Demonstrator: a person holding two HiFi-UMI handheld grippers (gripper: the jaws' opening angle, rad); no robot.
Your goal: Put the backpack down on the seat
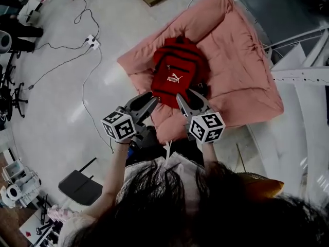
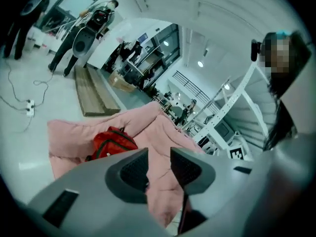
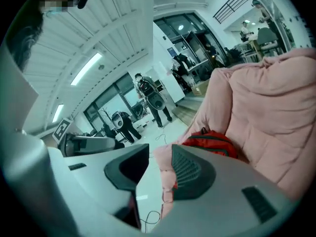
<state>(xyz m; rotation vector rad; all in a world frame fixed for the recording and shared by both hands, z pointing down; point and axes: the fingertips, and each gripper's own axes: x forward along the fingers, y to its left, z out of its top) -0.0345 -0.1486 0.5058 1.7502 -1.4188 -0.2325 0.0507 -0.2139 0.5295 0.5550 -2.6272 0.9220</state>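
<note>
The backpack [image 1: 178, 72] seemingly rests on the pink seat [image 1: 241, 60], just beyond the left gripper [image 1: 149, 102] and right gripper [image 1: 189, 98], fingers narrowly parted and empty: only withdrawal remains.

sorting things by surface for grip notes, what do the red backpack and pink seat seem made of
Red backpack: looks like matte woven synthetic fabric, given zip lines and a printed white logo. Pink seat: seems soft padded cloth, matte, puffed into stitched sections with creases; exact fibre unclear.
</note>
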